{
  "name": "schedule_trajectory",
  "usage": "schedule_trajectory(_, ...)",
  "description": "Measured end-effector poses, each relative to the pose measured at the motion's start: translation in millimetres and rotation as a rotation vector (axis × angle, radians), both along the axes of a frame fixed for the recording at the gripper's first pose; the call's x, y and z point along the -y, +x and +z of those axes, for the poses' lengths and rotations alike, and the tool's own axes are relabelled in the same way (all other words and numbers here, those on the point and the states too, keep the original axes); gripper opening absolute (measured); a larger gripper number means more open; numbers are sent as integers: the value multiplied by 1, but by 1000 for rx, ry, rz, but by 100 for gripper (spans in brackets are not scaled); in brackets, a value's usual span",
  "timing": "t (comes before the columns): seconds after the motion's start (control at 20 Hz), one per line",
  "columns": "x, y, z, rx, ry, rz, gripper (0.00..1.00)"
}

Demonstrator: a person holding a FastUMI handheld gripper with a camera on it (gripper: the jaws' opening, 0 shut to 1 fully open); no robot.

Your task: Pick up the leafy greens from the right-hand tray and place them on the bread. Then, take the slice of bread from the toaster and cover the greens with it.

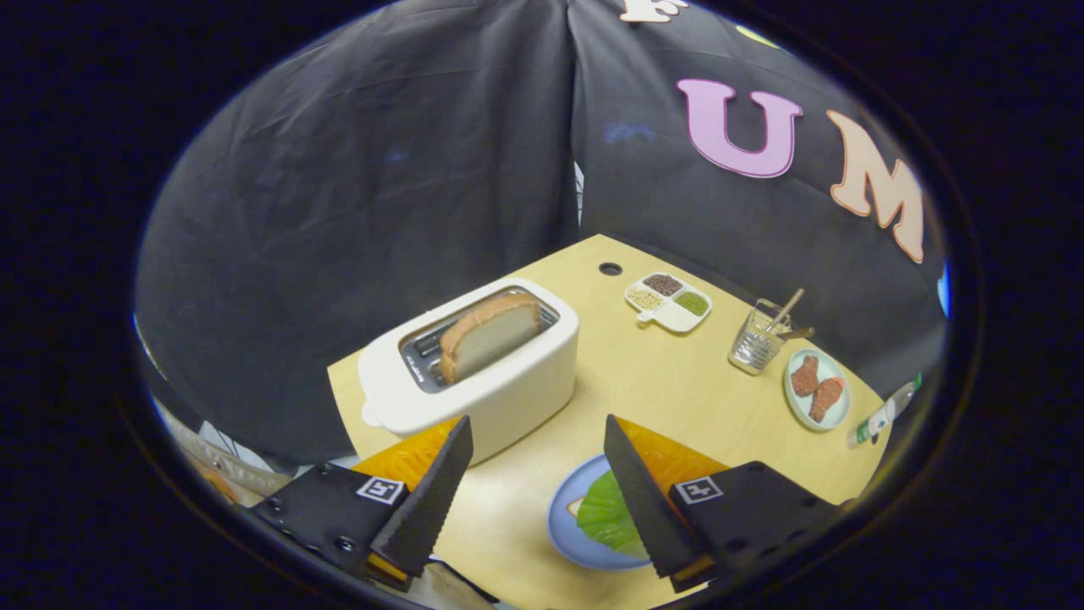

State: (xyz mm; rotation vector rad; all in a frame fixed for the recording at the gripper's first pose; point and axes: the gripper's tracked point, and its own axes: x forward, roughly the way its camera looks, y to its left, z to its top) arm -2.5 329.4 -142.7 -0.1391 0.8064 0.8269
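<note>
Your jaws are standing wide open, holding nothing, the gripper (533, 474) hovering above the green leaf (608, 512) on the round blue plate (563, 529). You are risking a skewed pinch on the tan bread slice (491, 335) leaning in the white two-slot toaster (500, 381), dragging it against the slot.

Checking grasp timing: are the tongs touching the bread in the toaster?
Apart. Gripper view: the open tongs hold nothing, with the bread slice in the toaster beyond them.

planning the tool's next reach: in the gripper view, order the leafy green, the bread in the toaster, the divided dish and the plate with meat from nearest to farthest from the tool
1. Leafy green: on the blue plate, beside one finger of the open tool.
2. Bread slice: upright in the toaster slot, just ahead of the other finger.
3. Plate with meat: beyond the fingers, on the green's side.
4. Divided dish: near the table's far edge.
</note>
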Motion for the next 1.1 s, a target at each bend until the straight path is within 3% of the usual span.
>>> schedule_trajectory(0.5,-66,14,31,-42,63,1,98)
schedule_trajectory(1.1,-96,49,-15,-157,-8,-122,94)
